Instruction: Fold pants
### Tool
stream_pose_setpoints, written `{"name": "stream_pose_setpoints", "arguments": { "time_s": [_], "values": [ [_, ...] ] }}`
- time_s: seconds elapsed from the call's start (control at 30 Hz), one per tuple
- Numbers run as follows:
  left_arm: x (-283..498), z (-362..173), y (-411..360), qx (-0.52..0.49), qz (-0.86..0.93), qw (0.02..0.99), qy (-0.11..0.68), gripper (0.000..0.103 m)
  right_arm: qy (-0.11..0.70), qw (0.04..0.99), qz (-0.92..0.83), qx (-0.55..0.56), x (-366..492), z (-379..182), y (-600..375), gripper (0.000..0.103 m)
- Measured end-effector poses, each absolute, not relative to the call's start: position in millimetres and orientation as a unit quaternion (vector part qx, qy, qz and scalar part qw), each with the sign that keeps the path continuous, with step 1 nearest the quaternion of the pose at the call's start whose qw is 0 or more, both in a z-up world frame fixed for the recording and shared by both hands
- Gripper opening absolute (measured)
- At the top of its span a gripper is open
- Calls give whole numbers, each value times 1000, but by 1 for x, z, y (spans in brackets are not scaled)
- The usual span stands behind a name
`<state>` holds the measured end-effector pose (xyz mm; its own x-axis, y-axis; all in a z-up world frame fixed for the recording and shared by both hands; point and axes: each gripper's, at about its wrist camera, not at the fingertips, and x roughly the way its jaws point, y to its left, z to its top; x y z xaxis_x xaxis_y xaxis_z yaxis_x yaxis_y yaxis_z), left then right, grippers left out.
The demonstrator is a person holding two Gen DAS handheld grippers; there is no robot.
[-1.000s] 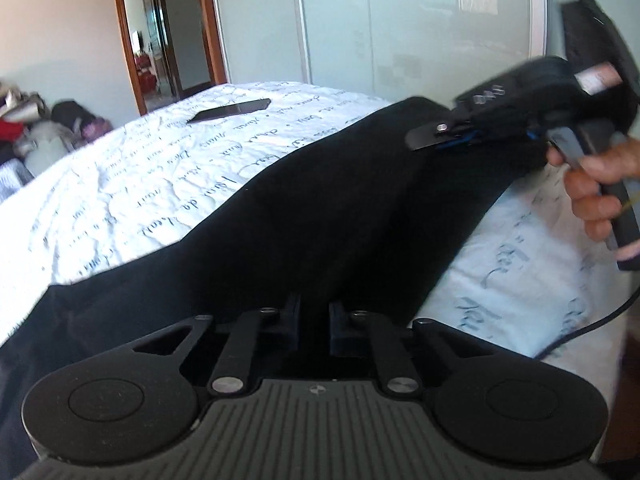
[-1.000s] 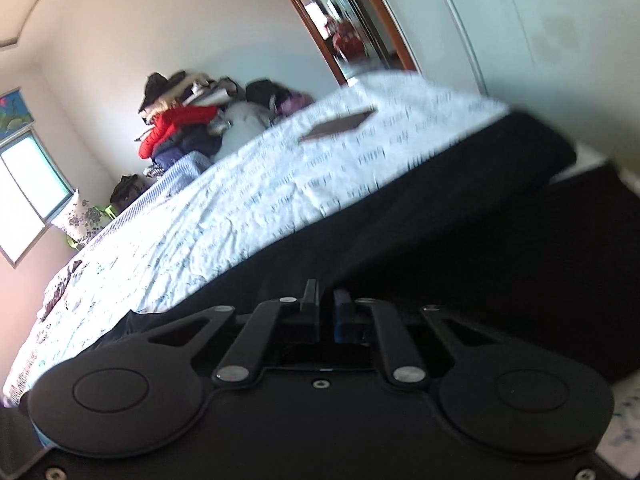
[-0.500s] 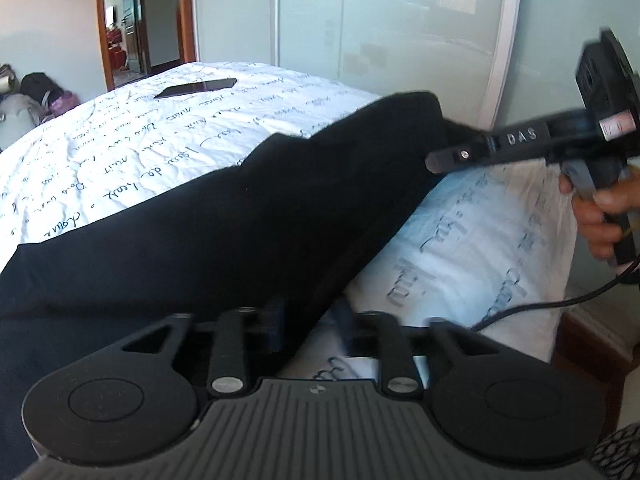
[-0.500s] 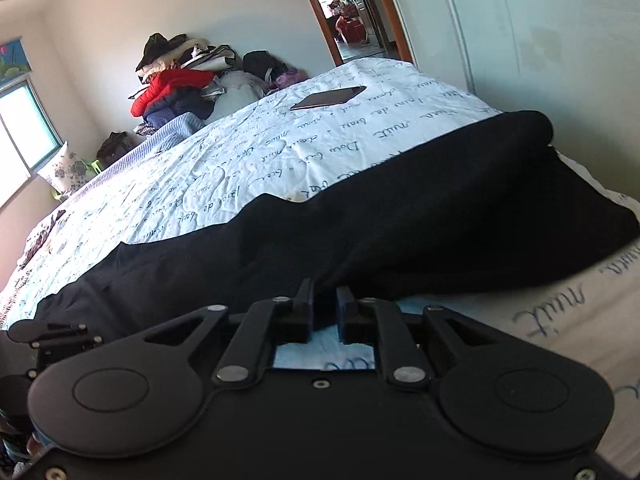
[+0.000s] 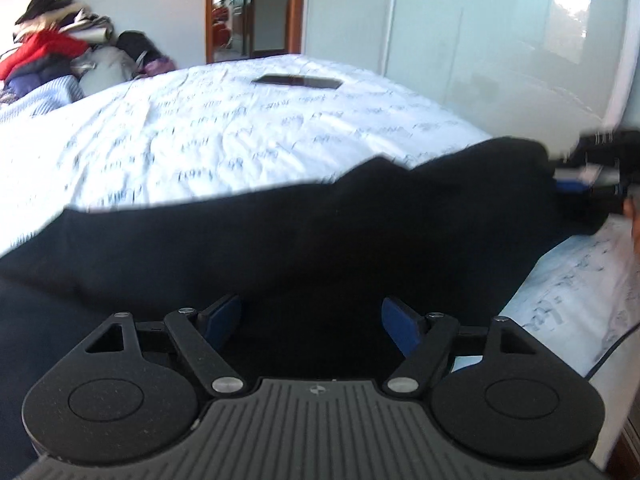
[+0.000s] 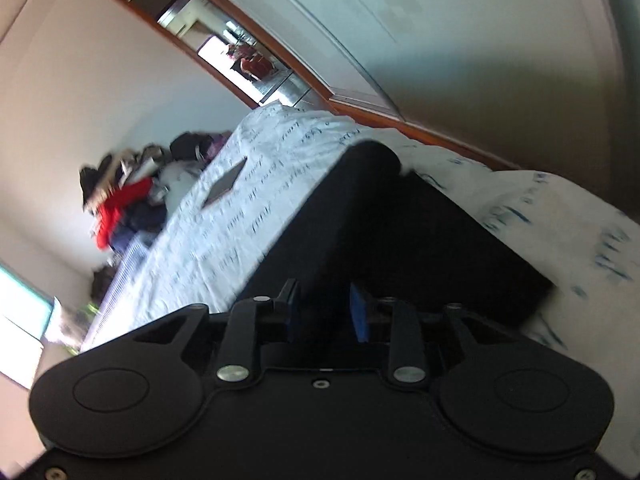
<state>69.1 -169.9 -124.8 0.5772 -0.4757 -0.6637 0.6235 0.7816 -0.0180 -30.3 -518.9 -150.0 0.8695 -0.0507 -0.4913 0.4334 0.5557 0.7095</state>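
Black pants (image 5: pixel 304 240) lie folded lengthwise across the near edge of the bed. My left gripper (image 5: pixel 312 320) is open, its blue pads spread wide just above the cloth, holding nothing. My right gripper (image 5: pixel 592 176) shows at the far right end of the pants in the left wrist view. In the right wrist view the right gripper (image 6: pixel 322 312) is tilted, its blue pads parted with a clear gap, right over the black pants (image 6: pixel 384 232); whether cloth sits between them is unclear.
The bed has a white quilt with blue script (image 5: pixel 224 132). A dark flat phone or tablet (image 5: pixel 300 81) lies on it far back. A pile of clothes (image 5: pixel 48 56) sits at the back left. A doorway (image 5: pixel 252 12) and glass wardrobe doors (image 5: pixel 480 32) stand behind.
My left gripper has opened and let go of the pants, which now lie flatter on the bed. The right gripper's pads have parted and the gripper has rolled to a tilt.
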Motion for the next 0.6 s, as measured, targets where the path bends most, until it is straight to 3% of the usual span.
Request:
{"name": "stream_pose_setpoints", "arguments": {
  "time_s": [0.1, 0.13, 0.17, 0.27, 0.37, 0.6],
  "values": [
    [57, -132, -175, 141, -301, 890, 312, 90, 224, 893, -110, 376, 8, -119, -506, 36],
    [55, -133, -174, 148, -296, 893, 306, 92, 227, 905, -83, 349, 23, -109, -499, 47],
    [55, -135, -174, 152, -292, 895, 301, 94, 225, 916, -49, 328, 33, -99, -490, 50],
    [57, -139, -170, 141, -283, 899, 301, 102, 196, 942, 14, 273, 44, -71, -469, 50],
    [60, -138, -165, 122, -286, 900, 306, 102, 170, 955, -65, 233, 34, -60, -470, 51],
    [54, -139, -165, 128, -285, 904, 293, 102, 241, 927, -91, 271, 38, -105, -490, 52]
  ]
}}
